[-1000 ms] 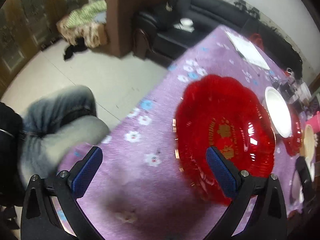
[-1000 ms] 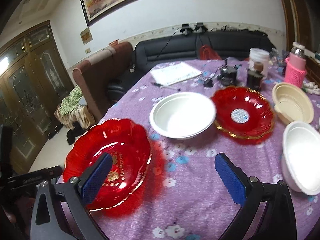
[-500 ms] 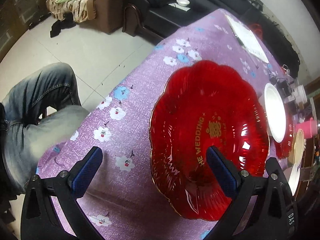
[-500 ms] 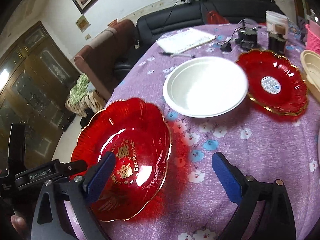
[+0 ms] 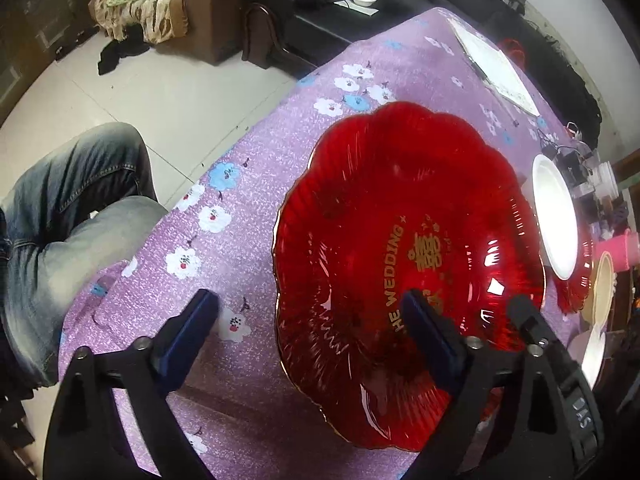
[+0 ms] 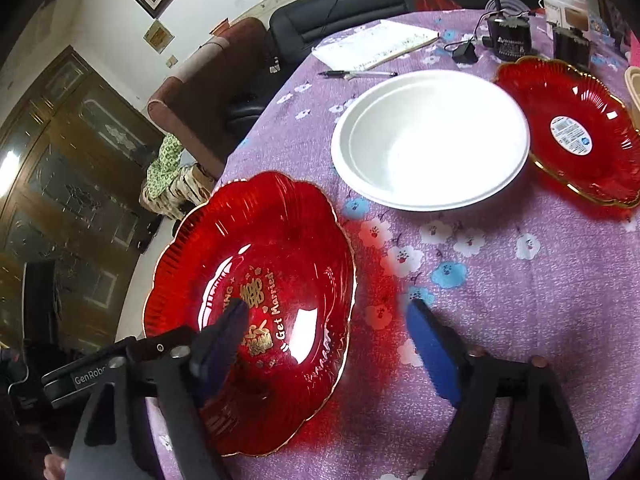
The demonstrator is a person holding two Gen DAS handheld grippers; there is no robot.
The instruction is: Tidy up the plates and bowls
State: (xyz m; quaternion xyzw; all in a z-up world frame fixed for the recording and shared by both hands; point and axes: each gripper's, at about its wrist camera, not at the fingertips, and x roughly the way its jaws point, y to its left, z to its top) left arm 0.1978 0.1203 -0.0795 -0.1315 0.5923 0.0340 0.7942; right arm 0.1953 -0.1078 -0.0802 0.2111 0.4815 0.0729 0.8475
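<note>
A red scalloped plate (image 5: 384, 216) with gold wedding lettering lies on the purple flowered tablecloth (image 5: 248, 140). My left gripper (image 5: 308, 320) straddles its near left rim. One finger is over the cloth and the other over the plate's inside. Its jaws are closing and the pads stand clear of the rim. In the right wrist view my right gripper (image 6: 328, 340) straddles the right rim of the same plate (image 6: 256, 280). Those jaws are closing too, with no pad pressing. A white bowl (image 6: 432, 140) and a second red plate (image 6: 572, 132) sit farther back.
A notebook (image 6: 376, 44), a pen (image 6: 356, 75) and black chargers (image 6: 508, 36) lie at the table's far end. A cream bowl (image 6: 634, 88) shows at the right edge. A person's jeans-clad leg (image 5: 60, 216) is beside the table's near-left edge, with sofas (image 6: 360, 4) beyond.
Both grippers have come down closer to the near red plate, which now fills more of each view. Both pairs of jaws have narrowed around its opposite rims.
</note>
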